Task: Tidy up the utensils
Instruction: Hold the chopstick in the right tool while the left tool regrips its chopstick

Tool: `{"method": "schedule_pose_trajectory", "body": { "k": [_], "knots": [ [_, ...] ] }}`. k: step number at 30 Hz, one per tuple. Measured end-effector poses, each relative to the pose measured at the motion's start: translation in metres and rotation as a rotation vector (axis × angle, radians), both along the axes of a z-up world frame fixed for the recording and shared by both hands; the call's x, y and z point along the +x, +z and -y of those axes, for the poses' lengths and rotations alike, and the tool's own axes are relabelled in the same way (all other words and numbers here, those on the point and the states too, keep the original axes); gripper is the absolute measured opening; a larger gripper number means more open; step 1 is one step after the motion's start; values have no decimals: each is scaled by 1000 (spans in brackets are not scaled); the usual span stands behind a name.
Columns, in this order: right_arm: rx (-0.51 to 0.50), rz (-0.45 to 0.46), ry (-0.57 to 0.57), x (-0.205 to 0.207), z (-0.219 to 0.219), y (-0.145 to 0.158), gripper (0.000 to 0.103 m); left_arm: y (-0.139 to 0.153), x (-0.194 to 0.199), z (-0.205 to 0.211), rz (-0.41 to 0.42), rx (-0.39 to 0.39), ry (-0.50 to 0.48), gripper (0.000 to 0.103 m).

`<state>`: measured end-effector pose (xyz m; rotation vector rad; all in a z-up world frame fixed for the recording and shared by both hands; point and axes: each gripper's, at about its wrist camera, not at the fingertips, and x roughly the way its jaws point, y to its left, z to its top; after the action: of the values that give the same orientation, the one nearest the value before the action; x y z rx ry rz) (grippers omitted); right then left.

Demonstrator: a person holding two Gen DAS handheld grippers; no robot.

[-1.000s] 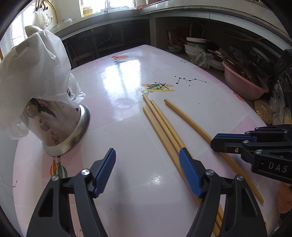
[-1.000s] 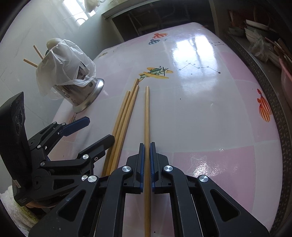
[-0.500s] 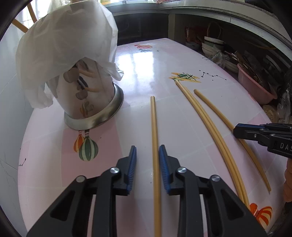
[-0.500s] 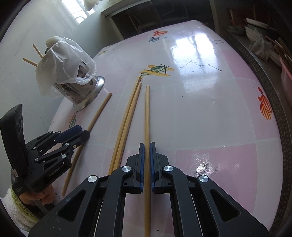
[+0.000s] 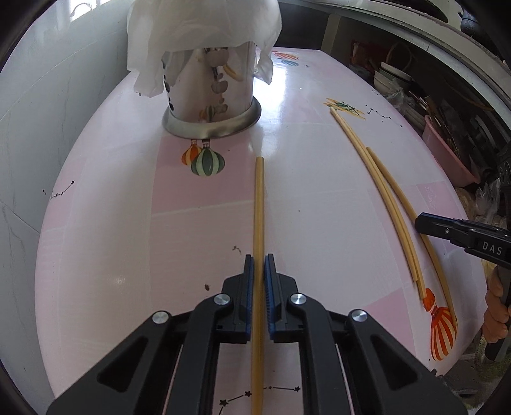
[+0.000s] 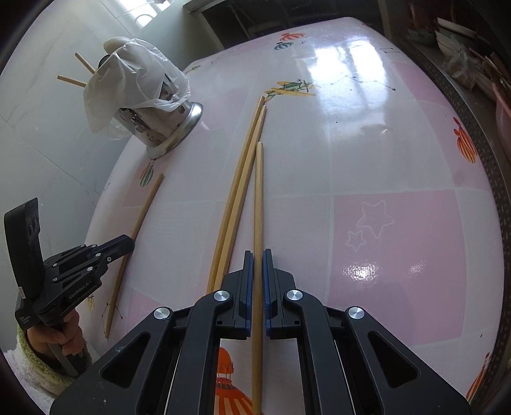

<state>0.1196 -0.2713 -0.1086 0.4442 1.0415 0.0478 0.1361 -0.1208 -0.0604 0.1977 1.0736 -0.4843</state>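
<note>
on the pink patterned tabletop (image 5: 319,223) four bamboo chopsticks lie loose, plus a metal utensil holder (image 5: 210,105) with a white plastic bag (image 5: 204,28) draped over its top, standing near the far left edge by the white tiled wall (image 5: 48,111).

left gripper (image 5: 258,265): jaws are closing, narrow, blue pads on either side of one chopstick (image 5: 258,204) and pressing on it. this stick runs straight away from the camera, its far tip well short of the holder's base, near the green balloon print (image 5: 207,161). in the right wrist view the same stick (image 6: 140,220) lies alone on the left side of the table, with the left gripper (image 6: 127,241) on it near its middle, and a hand (image 6: 57,338) in a fuzzy sleeve on the handle.

right gripper (image 6: 258,255): clamped tight on another chopstick (image 6: 258,198), pads squeezing it on both sides, stick pointing forward along the fingers. from the left wrist view the right gripper (image 5: 421,220) shows at the right edge, tip on that stick (image 5: 396,191).

just left of the right-held stick, a pair of chopsticks (image 6: 242,172) lies side by side, touching, tips near the airplane print (image 6: 292,86). two sticks (image 6: 76,71) poke out of the bagged holder (image 6: 163,127). shelves of bowls and a pink basin (image 5: 447,153) sit beyond the table's right side.
</note>
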Motion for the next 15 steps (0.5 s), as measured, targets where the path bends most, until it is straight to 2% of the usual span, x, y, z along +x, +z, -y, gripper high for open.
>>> {"method": "schedule_pose_trajectory", "body": {
  "k": [4, 9, 15],
  "knots": [
    [9, -1, 1, 4, 2, 0, 4, 1, 6, -1, -32, 11, -25, 8],
    [23, 16, 7, 1, 5, -1, 4, 6, 24, 6, -47, 37, -46, 23],
    [56, 36, 11, -6, 12, -1, 4, 5, 47, 24, -30, 73, -60, 24]
  ]
}}
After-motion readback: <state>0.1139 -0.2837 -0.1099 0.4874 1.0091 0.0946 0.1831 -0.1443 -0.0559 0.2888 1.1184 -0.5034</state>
